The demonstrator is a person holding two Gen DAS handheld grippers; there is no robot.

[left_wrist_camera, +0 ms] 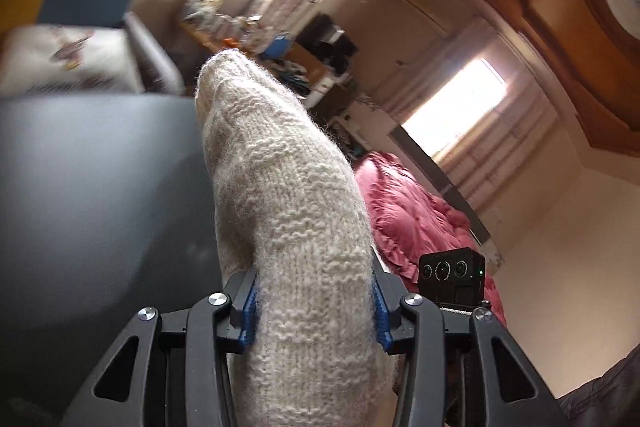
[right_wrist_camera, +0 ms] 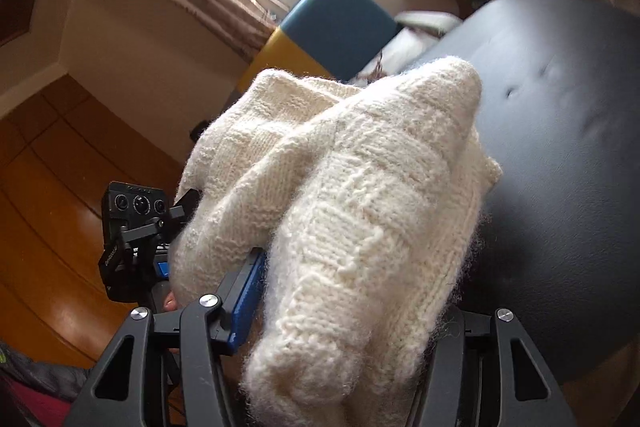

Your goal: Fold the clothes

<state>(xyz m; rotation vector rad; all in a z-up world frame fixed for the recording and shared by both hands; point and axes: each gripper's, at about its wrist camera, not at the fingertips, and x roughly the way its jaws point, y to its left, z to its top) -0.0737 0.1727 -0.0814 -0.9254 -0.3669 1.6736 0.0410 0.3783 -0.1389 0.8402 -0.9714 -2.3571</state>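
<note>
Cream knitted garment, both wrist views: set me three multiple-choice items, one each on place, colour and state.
1. Where is the cream knitted garment?
A. between both grippers' fingers
B. flat on the surface
C. on the floor

2. What colour are the left gripper's pads?
A. red
B. blue
C. white

3. How is the right gripper?
A. open, nothing in it
B. shut on the garment
C. out of view

Key: 1 A, the knit bunches between the fingers in both views; 2 B, blue ridged pads flank the knit; 3 B, the knit is pinched against its pad.
</note>
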